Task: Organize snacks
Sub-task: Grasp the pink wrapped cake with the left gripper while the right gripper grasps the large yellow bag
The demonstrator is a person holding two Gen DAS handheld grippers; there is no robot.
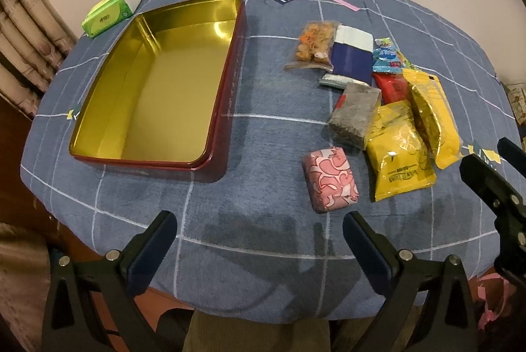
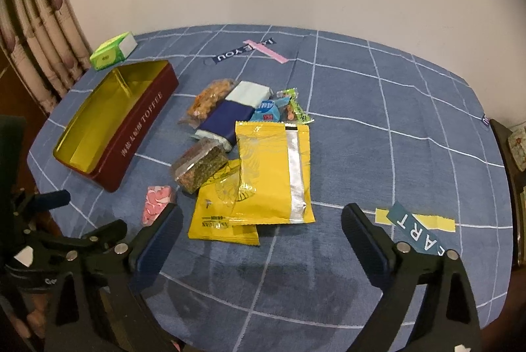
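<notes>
Both grippers hang spread wide over the surface (image 1: 263,122), holding nothing. The left gripper (image 1: 259,227) has the pink pack (image 1: 329,184) at 1 o'clock and the tin (image 1: 157,82) at 11. The right gripper (image 2: 263,220) hovers apart from the yellow bags (image 2: 273,174) at 12.

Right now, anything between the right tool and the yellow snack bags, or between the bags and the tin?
Nothing visible. The right tool, open, hangs over bare cloth just short of the yellow bags. Only the pink packet lies near the path to the empty tin.
</notes>
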